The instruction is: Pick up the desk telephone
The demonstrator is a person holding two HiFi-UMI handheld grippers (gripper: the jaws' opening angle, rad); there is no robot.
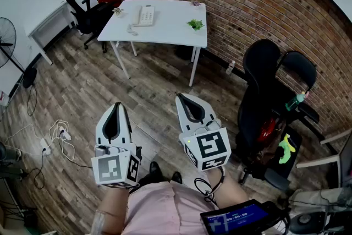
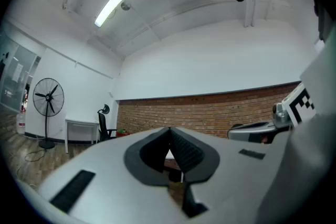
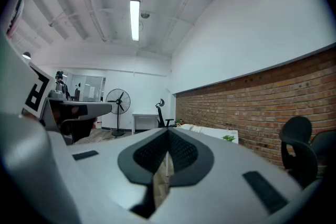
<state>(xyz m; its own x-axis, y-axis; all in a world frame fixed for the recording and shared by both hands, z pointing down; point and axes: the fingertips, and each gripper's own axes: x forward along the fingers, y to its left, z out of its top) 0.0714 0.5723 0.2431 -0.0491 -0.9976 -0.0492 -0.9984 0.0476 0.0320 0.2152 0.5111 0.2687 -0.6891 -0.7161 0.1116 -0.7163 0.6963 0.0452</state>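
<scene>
Head view: telephone (image 1: 145, 15) and plant (image 1: 194, 24) on table (image 1: 165, 33)

White table (image 1: 165, 30) stands near brick wall (image 1: 247, 3) on wood-plank floor (image 1: 82, 91); small green plant (image 1: 194, 24) sits near its right edge. Black office chair (image 1: 82, 8) just left of table, two more black chairs (image 1: 269, 85) at right by the wall. Standing fan (image 1: 6, 41) far left; white cables (image 1: 59, 134) loose on floor.
</scene>
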